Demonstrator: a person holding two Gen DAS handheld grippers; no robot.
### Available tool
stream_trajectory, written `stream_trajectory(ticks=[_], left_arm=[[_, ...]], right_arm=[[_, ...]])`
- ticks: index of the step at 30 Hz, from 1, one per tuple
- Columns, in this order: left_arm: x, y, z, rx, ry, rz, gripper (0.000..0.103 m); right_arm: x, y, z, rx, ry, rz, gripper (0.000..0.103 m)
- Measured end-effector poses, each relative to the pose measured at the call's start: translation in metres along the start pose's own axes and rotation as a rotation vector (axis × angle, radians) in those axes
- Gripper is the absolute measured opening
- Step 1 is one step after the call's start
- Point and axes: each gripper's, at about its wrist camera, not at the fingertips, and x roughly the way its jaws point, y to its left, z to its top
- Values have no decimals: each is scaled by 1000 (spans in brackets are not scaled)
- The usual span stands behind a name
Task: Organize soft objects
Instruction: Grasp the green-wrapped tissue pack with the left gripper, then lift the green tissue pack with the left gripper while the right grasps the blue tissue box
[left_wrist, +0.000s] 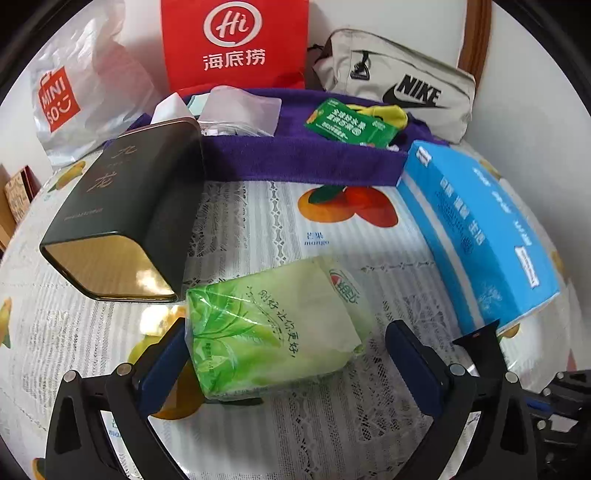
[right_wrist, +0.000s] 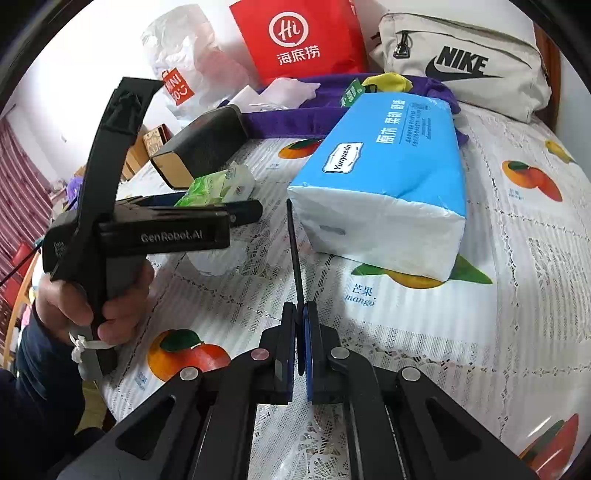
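A green tissue pack (left_wrist: 273, 328) lies on the tablecloth between the fingers of my left gripper (left_wrist: 291, 354). The jaws are open around it; the left pad touches it and the right pad stands apart. The pack also shows in the right wrist view (right_wrist: 218, 186), beyond the left gripper (right_wrist: 207, 216). My right gripper (right_wrist: 300, 332) is shut and empty, low over the table, just short of a big blue tissue pack (right_wrist: 391, 184), which also shows in the left wrist view (left_wrist: 480, 236). A purple fabric basket (left_wrist: 295, 158) stands behind, holding a green packet (left_wrist: 347, 125).
A black and gold tin (left_wrist: 122, 210) lies left of the green pack. Behind the basket stand a red paper bag (left_wrist: 236, 44), a Miniso plastic bag (left_wrist: 74, 92) and a beige Nike bag (left_wrist: 399, 85). The fruit-print tablecloth (right_wrist: 517, 295) covers the table.
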Motion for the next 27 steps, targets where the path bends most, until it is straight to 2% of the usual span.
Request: stream_trajectory(ticks=[4,13,14,17,27], left_arm=[[-3,10,1,-87,-34,-44,102],[3,-4,1,-6,4,42,102],[3,-4,1,-7,3,47,100],[-1,-1,1,-7,-6,79,77],[-15,18,3,-58,67,-36,75]], right_arm=[[1,-2,2,6,5,9,5],[3,-4,2,18,3,14,5],[3,-3,3,17,6,11,5],[4,-3,4,24,10,3,5],[3,16,11,-41,61,-45,4]])
